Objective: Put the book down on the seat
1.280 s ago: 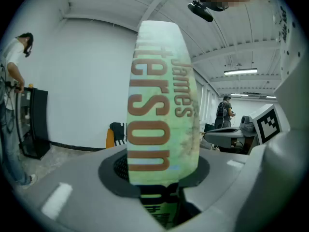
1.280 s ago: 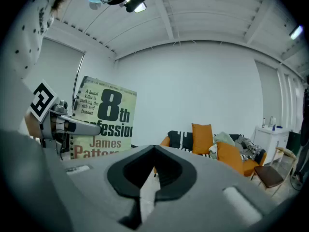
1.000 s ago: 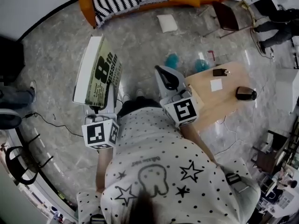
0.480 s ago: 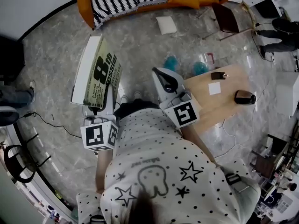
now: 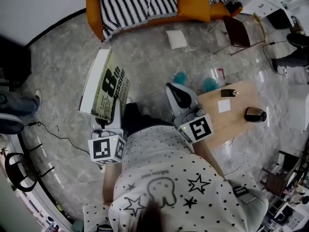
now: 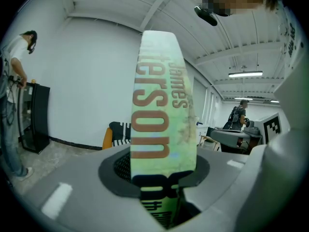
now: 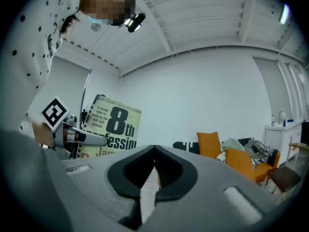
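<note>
A pale green book (image 5: 107, 88) with black cover print is held upright over the grey floor, and my left gripper (image 5: 107, 121) is shut on its lower edge. Its spine (image 6: 163, 110) fills the middle of the left gripper view, clamped between the jaws. In the right gripper view the book's front cover (image 7: 112, 127) shows at left. My right gripper (image 5: 178, 94) is shut with nothing in it, its tips meeting (image 7: 154, 151). The orange sofa (image 5: 145, 1) with a striped seat cover stands at the far end of the room, well apart from the book.
A low wooden table (image 5: 231, 108) with a dark round thing (image 5: 254, 114) and a small device stands to my right. A white cushion (image 5: 176, 38) lies on the floor before the sofa. A brown chair (image 5: 239, 29) stands at upper right. People stand at both sides of the room.
The sofa has come further into the head view and nearer. Both grippers and the book sit slightly lower and to the right in that view. The grip on the book is unchanged.
</note>
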{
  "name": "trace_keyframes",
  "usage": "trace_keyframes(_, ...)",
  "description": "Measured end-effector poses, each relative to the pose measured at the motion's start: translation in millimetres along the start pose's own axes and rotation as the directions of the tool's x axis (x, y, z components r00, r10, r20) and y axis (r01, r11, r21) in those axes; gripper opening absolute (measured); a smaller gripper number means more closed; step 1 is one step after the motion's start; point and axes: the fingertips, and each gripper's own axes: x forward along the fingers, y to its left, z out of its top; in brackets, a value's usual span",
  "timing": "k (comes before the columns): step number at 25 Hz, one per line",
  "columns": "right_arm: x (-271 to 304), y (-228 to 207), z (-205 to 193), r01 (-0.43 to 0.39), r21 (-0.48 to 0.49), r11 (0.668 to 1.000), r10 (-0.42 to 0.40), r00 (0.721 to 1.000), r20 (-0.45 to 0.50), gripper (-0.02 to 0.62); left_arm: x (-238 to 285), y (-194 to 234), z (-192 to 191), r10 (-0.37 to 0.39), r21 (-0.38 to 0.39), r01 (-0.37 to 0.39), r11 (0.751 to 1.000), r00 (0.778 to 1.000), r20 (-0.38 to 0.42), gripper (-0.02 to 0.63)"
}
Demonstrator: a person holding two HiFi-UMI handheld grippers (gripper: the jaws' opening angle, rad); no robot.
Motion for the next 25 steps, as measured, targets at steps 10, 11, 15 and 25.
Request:
trace_keyframes(10,44,-9,-14,0.04,0.008,0.999,-0.039,0.99,-0.134,-0.002,41,30,13,-0.042,-0.016,0.042,0.999,0.999,-0.02,0.166)
trace_keyframes(11,53,-8,-13,0.046,0.018,0.999,-0.043,0.989,-0.141,-0.002,46,36,16,-0.049,-0.018,0.048,0.999,0.999,-0.023,0.166)
trace_keyframes(15,79,-8,-9,0.066,0.033,0.997,-0.06,0.987,-0.152,-0.003,61,58,27,-0.069,-0.017,0.068,0.998,0.997,-0.031,0.166)
trace_keyframes(25,94,-20,-19,0.127,0.033,0.991,-0.122,0.983,-0.135,-0.003,71,77,31,-0.078,-0.012,0.077,0.997,0.997,-0.023,0.166)
